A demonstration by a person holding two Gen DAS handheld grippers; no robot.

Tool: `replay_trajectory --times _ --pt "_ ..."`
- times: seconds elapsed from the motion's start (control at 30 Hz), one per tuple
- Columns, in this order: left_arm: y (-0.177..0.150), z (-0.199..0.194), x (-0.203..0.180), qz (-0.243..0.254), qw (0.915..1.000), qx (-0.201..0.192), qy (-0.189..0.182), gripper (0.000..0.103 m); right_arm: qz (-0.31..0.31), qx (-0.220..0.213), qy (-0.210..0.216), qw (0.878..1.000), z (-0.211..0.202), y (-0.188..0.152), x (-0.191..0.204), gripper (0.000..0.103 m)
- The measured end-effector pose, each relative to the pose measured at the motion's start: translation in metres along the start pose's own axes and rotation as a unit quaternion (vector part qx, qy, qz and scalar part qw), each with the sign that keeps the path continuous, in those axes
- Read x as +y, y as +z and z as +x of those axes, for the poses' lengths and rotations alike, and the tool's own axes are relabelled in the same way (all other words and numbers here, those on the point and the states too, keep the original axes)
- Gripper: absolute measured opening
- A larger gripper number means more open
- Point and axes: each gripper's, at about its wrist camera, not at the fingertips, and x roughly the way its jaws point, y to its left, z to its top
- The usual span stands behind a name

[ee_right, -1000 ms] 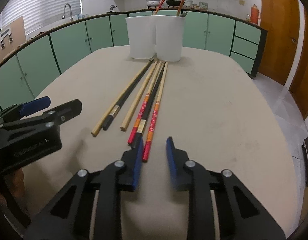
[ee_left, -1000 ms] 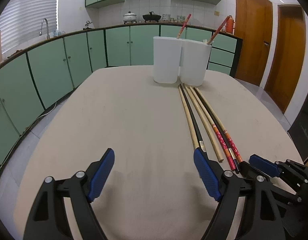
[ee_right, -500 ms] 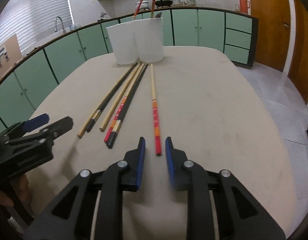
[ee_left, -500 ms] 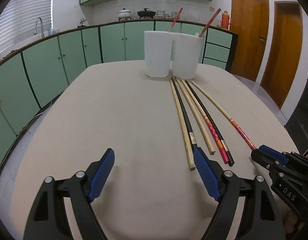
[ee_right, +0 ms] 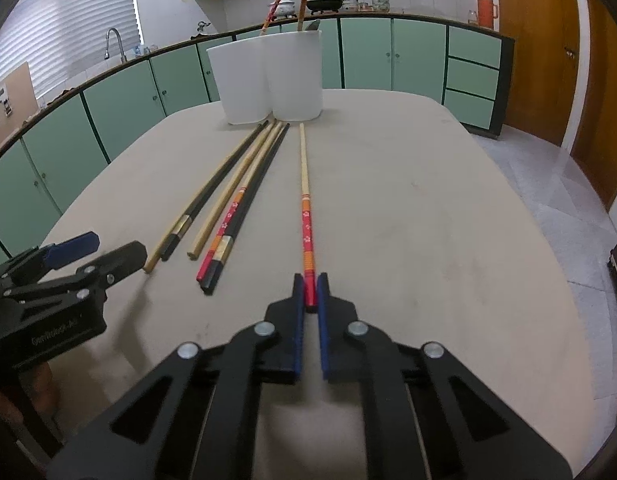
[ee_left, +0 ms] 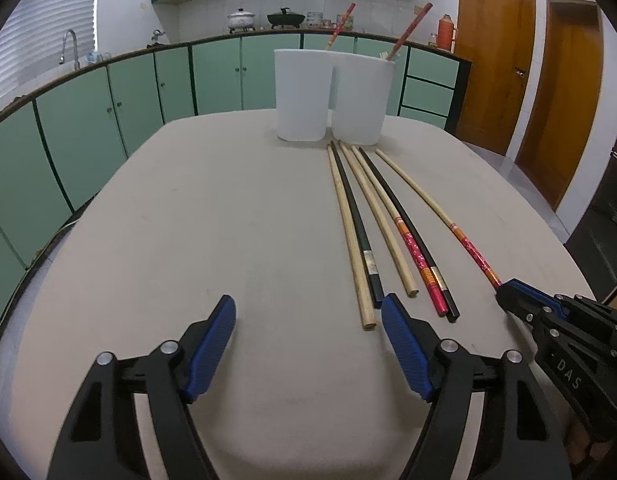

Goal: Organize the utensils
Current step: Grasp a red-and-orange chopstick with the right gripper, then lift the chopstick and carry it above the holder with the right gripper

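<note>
**Right tongs pinch the stray chopstick**

My right tongs (ee_right: 311, 286) have just been closing and now pinch the red end of one red-patterned chopstick (ee_right: 306, 220), which runs straight ahead from their tips across the worktop (ee_right: 428, 220) toward the two white holders (ee_right: 268, 76). Its pale tip ends just short of the holders. To the left of these tongs lie the other five chopsticks (ee_right: 232, 200), side by side and fanning toward the same holders, apart from the one I grip.

My left tongs (ee_left: 308, 340) are spread wide above bare worktop, nothing between their blue pads (ee_left: 212, 344). Their right pad sits just beside the near ends of the leftmost pale and black chopsticks; I cannot tell whether it touches them. Each holder has a red-handled chopstick standing tilted in it.
</note>
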Motion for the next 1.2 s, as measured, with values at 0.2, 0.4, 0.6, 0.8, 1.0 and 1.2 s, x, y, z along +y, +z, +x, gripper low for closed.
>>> replay_trajectory --times 0.2,0.4,0.6,0.8,1.0,1.2 --pt "0.001 0.008 -0.002 -0.003 0.9999 0.014 -0.004 0.074 0.001 -0.003 -0.012 1.000 -0.003 0.004 -0.009 0.005" --pt "0.001 0.011 -0.008 0.002 0.9998 0.017 0.006 0.057 -0.003 -0.012 -0.009 1.000 -0.005 0.007 -0.013 0.005" --pt "0.000 0.009 -0.017 0.023 0.9996 0.013 0.007 0.026 0.004 -0.009 -0.002 1.000 -0.003 0.005 -0.016 0.005" --pt "0.001 0.008 -0.024 0.027 0.9994 0.014 -0.019 0.007 0.006 -0.010 -0.001 1.000 -0.005 0.006 -0.019 0.005" --pt "0.016 -0.015 -0.014 0.009 0.9997 -0.013 -0.021 0.007 0.001 -0.023 0.001 1.000 -0.015 0.014 -0.023 0.005" --pt "0.044 -0.054 -0.005 0.005 0.9970 -0.073 -0.022 0.007 0.003 -0.043 0.003 0.999 -0.031 0.030 -0.028 0.005"
